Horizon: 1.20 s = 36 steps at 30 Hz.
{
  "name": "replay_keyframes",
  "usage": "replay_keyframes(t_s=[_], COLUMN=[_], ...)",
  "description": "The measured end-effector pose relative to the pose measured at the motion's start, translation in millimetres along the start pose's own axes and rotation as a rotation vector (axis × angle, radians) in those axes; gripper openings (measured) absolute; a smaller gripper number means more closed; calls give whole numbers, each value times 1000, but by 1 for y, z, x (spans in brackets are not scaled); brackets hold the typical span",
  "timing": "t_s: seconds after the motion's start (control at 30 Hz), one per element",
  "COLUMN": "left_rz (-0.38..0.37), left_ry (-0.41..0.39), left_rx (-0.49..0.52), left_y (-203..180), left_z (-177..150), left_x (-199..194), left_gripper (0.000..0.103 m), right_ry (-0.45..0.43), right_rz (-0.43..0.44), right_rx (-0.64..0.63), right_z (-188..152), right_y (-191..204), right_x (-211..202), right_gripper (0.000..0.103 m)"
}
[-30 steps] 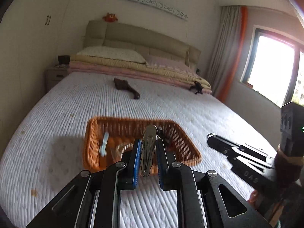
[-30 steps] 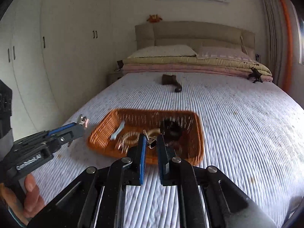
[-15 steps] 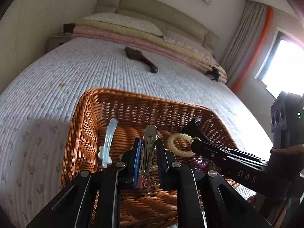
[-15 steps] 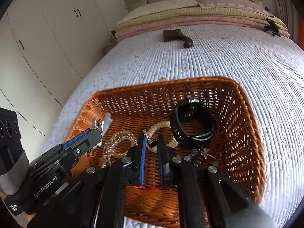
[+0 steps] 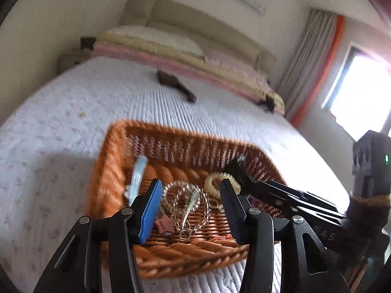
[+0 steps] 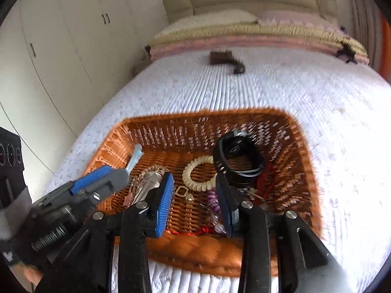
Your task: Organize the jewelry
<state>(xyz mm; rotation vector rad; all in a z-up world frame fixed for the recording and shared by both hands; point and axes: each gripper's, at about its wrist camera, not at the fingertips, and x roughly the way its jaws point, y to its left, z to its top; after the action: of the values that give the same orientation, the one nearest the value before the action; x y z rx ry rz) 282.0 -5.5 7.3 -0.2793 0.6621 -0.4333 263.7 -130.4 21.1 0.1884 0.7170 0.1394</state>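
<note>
Basket [image 6: 288, 131] time: both grippers hang over the wicker tray on the bed [image 6: 317, 92], fingers spread wide, nothing held. Left gripper [image 5: 190, 210] sits above a silver hair clip [image 5: 191, 201] lying on a clear bead bracelet [image 5: 205, 210]; right gripper [image 6: 195, 197] is over a small gold charm [image 6: 189, 197]. Looks like a drop-off step, so next probably means backing out for more. I count one black watch [image 6: 238, 157], one cream coil tie [image 6: 198, 173], one purple coil [image 6: 212, 199], one pale blue clip [image 6: 134, 157].
</note>
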Motion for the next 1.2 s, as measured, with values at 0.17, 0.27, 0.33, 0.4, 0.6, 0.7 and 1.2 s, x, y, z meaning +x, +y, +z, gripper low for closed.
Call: replay_keyframes(t_s=[0.17,0.27,0.33,0.4,0.6,0.7,1.2], left_rz=[21,74,164,232,304,326,324], left_ry=[-103,-172,-217,-257,-331,-329,-308], left_rx=[-9,-3,28,87,263,279,155], left_y=[-11,-23,-35,-48,-77,-76,-47], left_z=[-8,-36,-64,-91,-143,-156,-164], left_x=[-70,-116,-145,-169,-191,-186,-176], left_gripper=[56,62,62,62,71,71,71], right_ry=[-148,-265,-331,-387,-432,-419,-375], right_rz=[-51,-103,-133,-142,-175,-176,-217], right_rx=[-46,-76,-93,-99,-115,-95,-115], right_z=[-25,-58,-86,-111,-152,-164,-176], right_y=[7,20,28,33,46,44,44], right_x=[-79,-127,-154,-171,-183,-174,-148], right_gripper=[39,47,54,65,68,68,81])
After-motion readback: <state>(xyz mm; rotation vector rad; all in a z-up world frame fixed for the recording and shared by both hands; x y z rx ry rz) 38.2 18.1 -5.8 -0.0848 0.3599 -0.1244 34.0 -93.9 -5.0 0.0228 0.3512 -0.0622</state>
